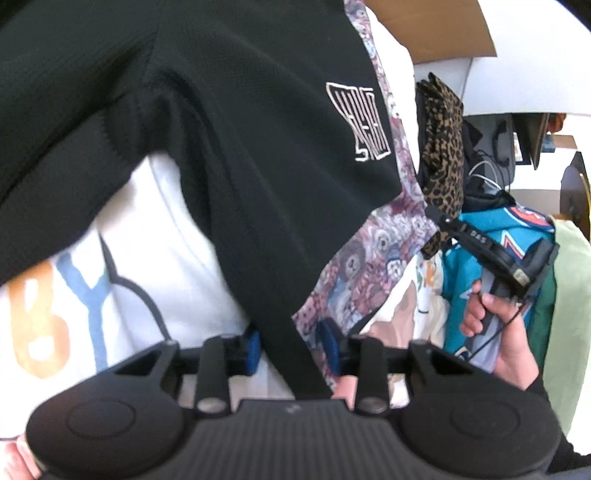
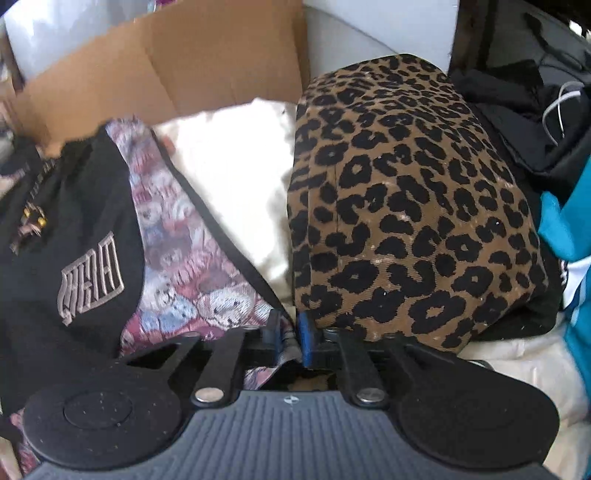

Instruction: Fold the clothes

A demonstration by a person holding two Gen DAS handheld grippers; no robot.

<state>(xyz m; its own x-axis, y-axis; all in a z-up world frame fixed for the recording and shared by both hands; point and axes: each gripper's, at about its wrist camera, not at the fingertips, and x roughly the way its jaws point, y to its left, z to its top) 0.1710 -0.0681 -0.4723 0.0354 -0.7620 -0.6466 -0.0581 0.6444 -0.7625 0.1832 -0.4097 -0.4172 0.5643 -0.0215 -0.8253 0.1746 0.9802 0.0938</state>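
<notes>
The black top [image 1: 229, 122] hangs unfolded at twelve o'clock, a strip of it between the spread left tongs [image 1: 291, 349] — the right tongs [image 2: 291, 338] nip the bear-print cloth [image 2: 177, 258]. Folding's barely begun — heaps remain.

A brown cardboard box flap [image 2: 166, 62] stands at the back, with a pale wall [image 2: 380, 29] just beside it. To the right sits dark gear with thin white cables [image 2: 561, 107] looped over it. Bright daylight washes out the far corner [image 1: 535, 55], where a dark wooden piece of furniture [image 1: 576, 192] shows.
</notes>
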